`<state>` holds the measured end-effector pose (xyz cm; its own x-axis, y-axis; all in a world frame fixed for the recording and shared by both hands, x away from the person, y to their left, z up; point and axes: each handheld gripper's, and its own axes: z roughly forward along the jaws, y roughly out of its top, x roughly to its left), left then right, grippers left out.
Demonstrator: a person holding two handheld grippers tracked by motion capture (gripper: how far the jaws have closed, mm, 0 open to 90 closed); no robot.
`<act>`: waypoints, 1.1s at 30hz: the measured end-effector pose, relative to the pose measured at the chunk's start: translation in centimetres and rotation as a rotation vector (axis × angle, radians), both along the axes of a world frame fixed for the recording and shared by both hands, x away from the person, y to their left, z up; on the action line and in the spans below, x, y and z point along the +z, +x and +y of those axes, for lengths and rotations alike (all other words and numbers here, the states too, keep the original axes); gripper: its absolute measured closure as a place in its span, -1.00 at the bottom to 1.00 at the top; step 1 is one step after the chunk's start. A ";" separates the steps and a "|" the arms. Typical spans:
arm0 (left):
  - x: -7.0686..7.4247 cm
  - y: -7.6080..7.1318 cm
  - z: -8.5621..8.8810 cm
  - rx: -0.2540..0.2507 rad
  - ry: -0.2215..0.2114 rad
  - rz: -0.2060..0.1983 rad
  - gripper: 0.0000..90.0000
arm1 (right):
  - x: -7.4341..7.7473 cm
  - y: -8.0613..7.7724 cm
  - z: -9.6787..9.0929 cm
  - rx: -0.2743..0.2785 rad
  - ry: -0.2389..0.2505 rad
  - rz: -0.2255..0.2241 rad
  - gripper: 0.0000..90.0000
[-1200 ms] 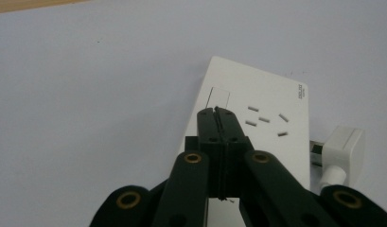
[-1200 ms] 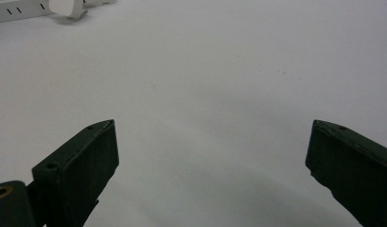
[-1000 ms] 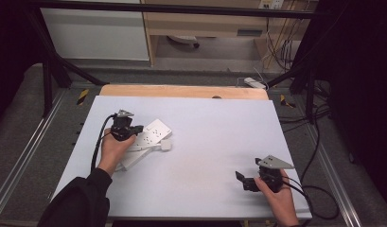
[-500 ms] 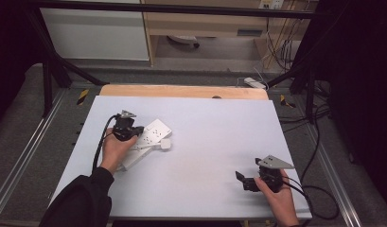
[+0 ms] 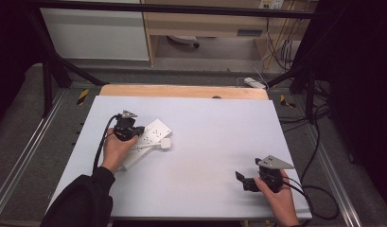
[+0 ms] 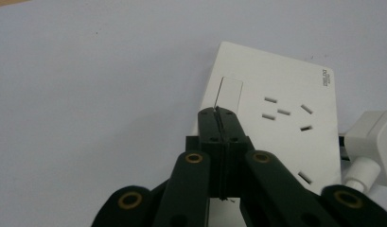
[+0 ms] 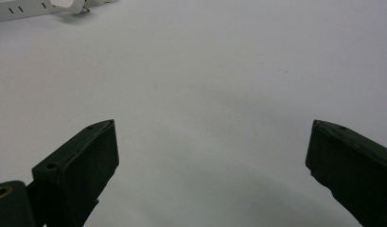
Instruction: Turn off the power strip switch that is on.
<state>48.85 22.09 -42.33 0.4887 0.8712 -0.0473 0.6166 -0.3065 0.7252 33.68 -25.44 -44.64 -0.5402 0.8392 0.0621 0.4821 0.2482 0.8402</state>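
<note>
Count: two hand-held grippers, one wall socket plate, one power strip, one white plug, all on one pale worktop (image 5: 205,123).

Left hand-held gripper (image 5: 140,131): at the left of the worktop, mid-depth, over the socket plate (image 5: 155,131). In the left gripper view its jaws are clenched, pads pressed flat together with nothing between them, and the tips (image 6: 218,116) sit at the lower edge of the rocker switch (image 6: 229,93). Whether the tips touch the switch I cannot tell.

Socket plate (image 6: 281,113): white, square, lying flat and turned at an angle to the worktop edge. One rectangular rocker switch on one side; beside it a group of five slots, with another slot nearer the camera. Small grey print in one corner.

Power strip (image 5: 134,155): white, long, running from under the plate toward the near left. Plug (image 5: 165,144): white, blocky, just right of the plate; seen in the left gripper view at the right edge (image 6: 373,137).

Right hand-held gripper (image 5: 242,179): near right corner, well apart from the socket plate, jaws released and spread wide over bare worktop, holding nothing (image 7: 212,156).
</note>
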 end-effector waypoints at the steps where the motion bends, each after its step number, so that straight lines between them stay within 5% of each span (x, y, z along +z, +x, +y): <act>1: 0.0 0.0 0.0 0.000 0.000 -0.002 1.00 | 0.0 0.0 0.0 0.000 0.000 0.002 -0.92; 33: 0.0 0.1 0.1 -0.003 -0.006 0.004 1.00 | 0.0 0.0 0.1 0.003 0.001 0.007 -0.92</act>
